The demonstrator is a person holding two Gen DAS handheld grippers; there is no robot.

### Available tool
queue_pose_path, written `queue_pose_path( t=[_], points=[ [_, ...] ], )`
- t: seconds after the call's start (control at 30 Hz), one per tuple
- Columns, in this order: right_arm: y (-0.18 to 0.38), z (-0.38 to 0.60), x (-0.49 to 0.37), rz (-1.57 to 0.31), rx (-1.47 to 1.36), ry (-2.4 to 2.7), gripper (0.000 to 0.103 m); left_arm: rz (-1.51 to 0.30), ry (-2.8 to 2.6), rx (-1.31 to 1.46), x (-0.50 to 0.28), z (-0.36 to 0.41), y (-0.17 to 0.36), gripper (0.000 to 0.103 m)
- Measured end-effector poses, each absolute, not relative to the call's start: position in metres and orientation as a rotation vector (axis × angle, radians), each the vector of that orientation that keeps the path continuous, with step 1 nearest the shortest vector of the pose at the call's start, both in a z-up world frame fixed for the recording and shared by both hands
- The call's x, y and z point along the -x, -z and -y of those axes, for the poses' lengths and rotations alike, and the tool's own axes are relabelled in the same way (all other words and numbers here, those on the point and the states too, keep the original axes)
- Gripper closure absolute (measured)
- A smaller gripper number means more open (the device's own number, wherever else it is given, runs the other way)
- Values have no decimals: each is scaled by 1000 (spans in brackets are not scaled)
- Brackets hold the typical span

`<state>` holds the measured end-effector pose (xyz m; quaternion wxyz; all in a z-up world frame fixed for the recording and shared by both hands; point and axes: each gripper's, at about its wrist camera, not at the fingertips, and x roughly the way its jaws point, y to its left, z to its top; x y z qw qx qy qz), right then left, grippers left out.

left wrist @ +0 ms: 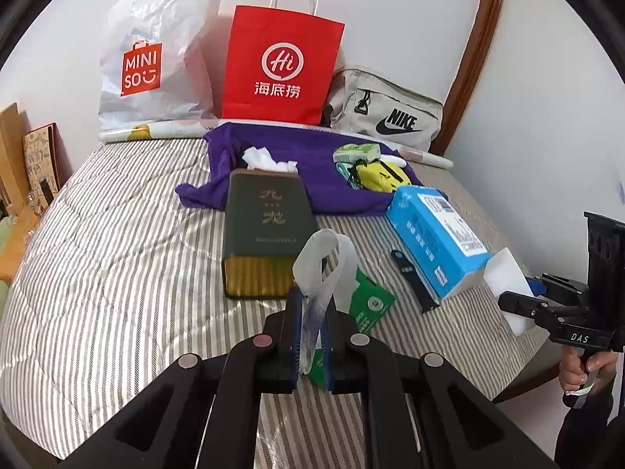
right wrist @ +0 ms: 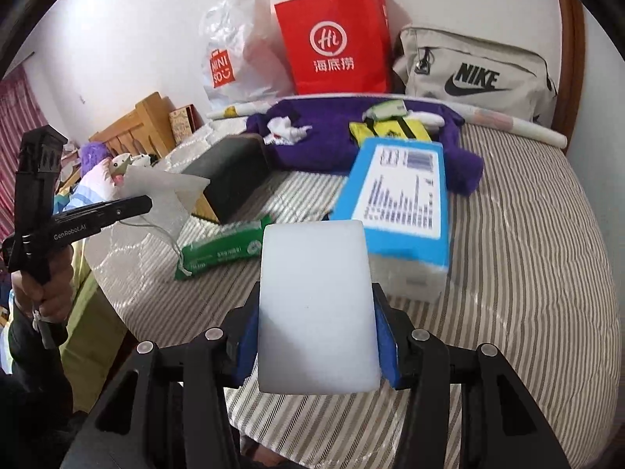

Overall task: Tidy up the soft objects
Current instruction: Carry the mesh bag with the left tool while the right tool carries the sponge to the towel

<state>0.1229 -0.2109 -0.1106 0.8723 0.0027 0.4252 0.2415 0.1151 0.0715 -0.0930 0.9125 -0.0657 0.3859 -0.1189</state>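
Left wrist – striped bed (left wrist: 117, 258), white wall (left wrist: 390, 19)

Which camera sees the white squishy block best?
The right wrist view shows it best: the white rectangular foam block fills the middle, its whole flat face clear between the right gripper's jaws. The left wrist view shows only a small tilted piece at the right edge, partly hidden by that gripper.

Pouch (left wrist: 378, 175) on cloth (left wrist: 304, 164)
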Motion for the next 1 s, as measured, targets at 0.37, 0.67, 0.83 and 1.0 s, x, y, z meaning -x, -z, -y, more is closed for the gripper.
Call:
queue_pose_path(
  t=[0.37, 0.67, 0.83, 1.0],
  points=[
    [88, 205, -154, -850, 2, -526, 53, -772, 251, 152, -136, -75, 74, 94],
    [75, 202, -188, -831, -7, -527, 53, -763, 249, 161, -164, -79, 62, 94],
    [68, 197, -209, -821, -12, -531, 53, -762, 251, 171, -180, -79, 57, 94],
    [63, 191, -228, -810, -9, -540, 53, -766, 251, 173, -198, -79, 54, 94]
  ],
)
